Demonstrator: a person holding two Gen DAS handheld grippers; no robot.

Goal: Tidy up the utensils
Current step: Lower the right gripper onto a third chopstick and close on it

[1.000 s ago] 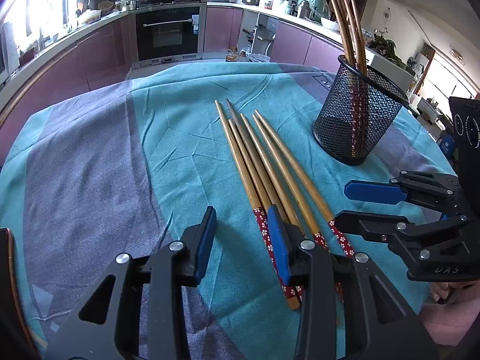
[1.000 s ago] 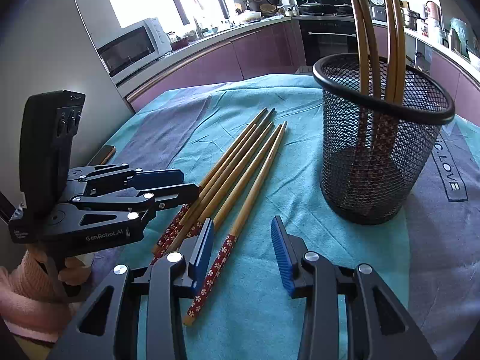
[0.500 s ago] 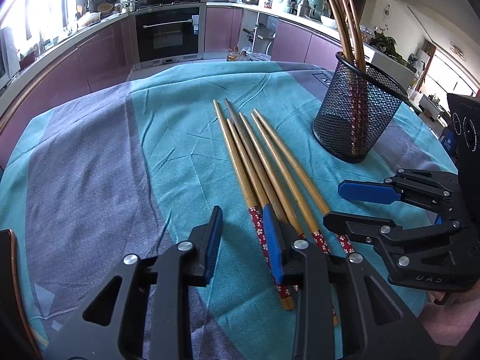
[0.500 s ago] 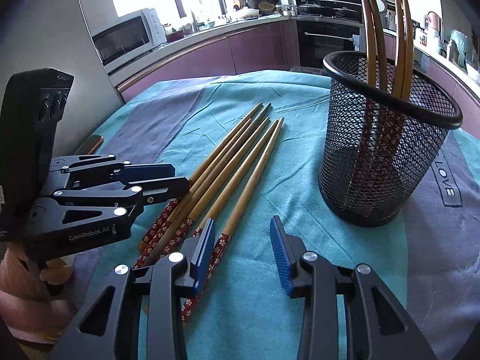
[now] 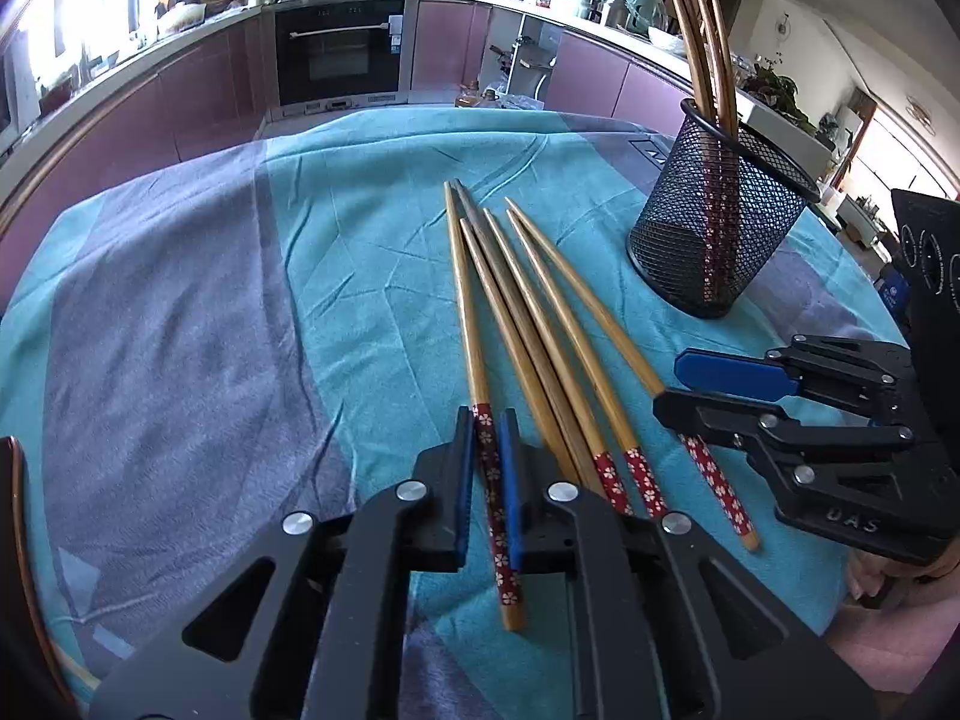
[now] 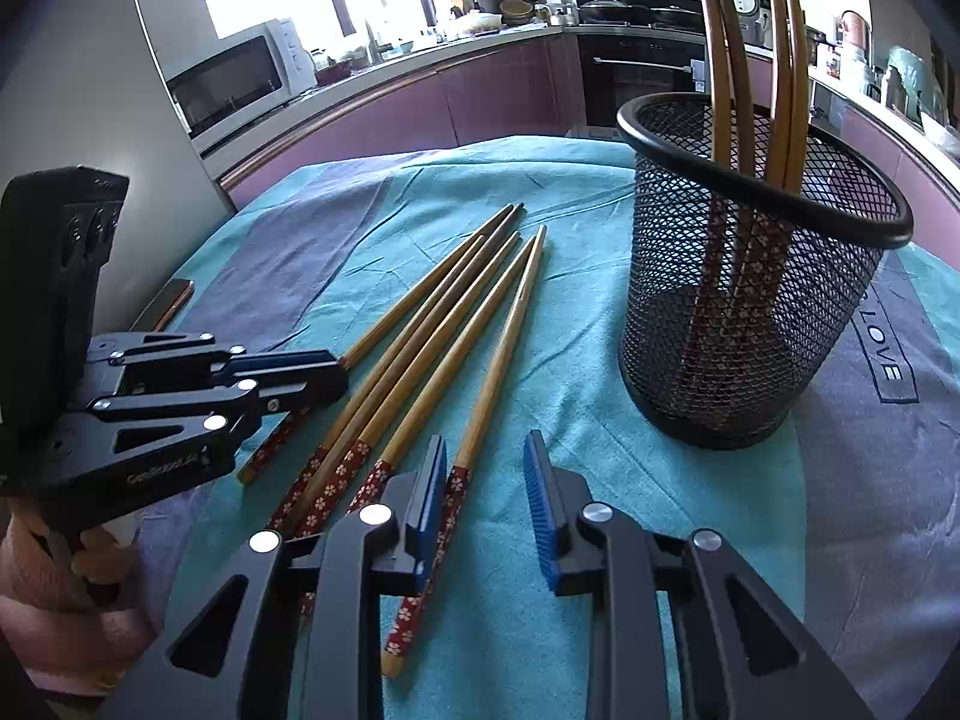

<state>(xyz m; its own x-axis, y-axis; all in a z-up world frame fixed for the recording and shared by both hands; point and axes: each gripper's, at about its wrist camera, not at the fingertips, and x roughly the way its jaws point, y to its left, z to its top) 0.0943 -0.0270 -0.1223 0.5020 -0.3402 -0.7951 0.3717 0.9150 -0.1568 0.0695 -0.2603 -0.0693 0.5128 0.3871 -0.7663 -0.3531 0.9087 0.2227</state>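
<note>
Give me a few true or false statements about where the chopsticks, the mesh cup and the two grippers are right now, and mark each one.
1. The left gripper has its jaws closed on one chopstick. True.
2. The right gripper grips a chopstick. False: its jaws are open, with one chopstick lying by its left jaw.
3. The mesh cup is tipped on its side. False: it stands upright on the cloth.
4. Some chopsticks already stand in the cup. True.
5. The loose chopsticks lie with their red patterned ends toward the grippers. True.
6. The cup is empty. False: several chopsticks are in it.
</note>
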